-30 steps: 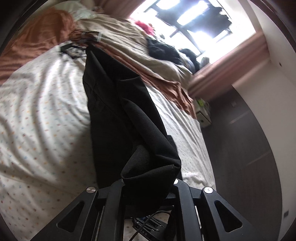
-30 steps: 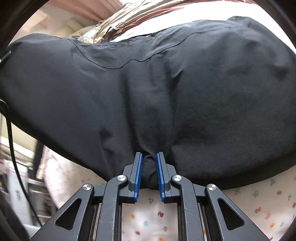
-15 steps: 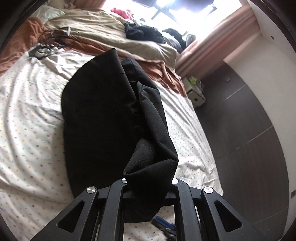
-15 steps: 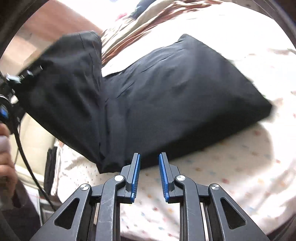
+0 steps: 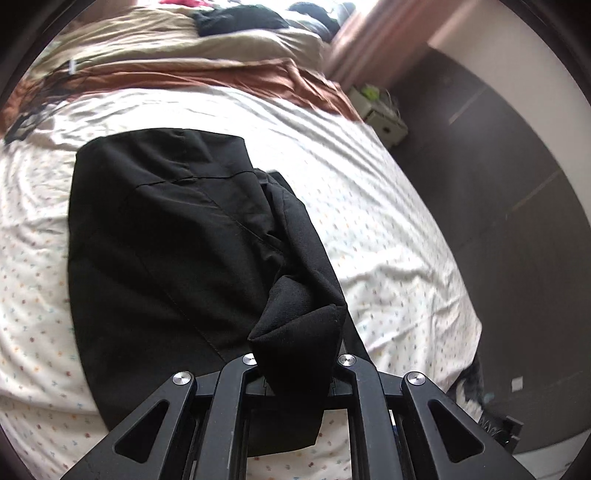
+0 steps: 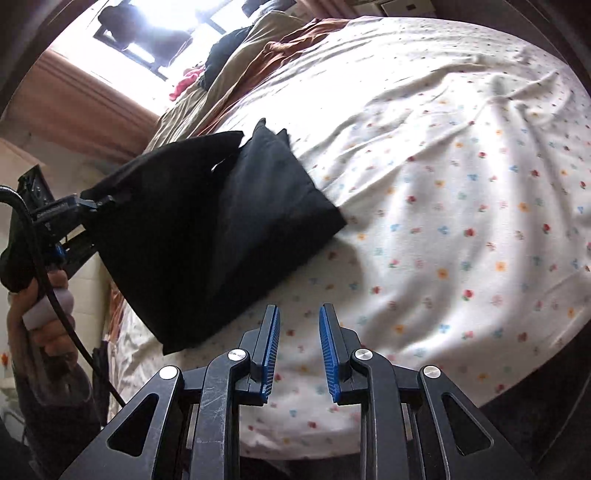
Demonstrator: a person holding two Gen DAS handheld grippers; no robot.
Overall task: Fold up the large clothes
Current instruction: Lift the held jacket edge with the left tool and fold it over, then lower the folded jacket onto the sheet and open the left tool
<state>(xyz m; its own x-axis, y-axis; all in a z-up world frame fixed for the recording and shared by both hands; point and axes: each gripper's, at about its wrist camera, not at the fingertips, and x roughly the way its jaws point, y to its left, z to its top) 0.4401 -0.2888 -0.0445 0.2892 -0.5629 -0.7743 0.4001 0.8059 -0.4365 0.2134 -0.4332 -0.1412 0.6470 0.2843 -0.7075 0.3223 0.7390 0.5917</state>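
A black garment lies folded on the flower-print bed sheet. My left gripper is shut on a bunched corner of it, and the cloth hides the fingertips. In the right wrist view the black garment hangs from the left gripper at the left, one end resting on the sheet. My right gripper is open and empty, blue pads apart, just off the garment's near edge, above the sheet.
A brown and beige duvet with dark clothes is piled at the head of the bed. A small white box stands by the dark wardrobe on the right. A hand and cable are at the left.
My right gripper has let go of the garment, opened and pulled back. My left gripper has lowered its end, so the garment now lies doubled over on the sheet.
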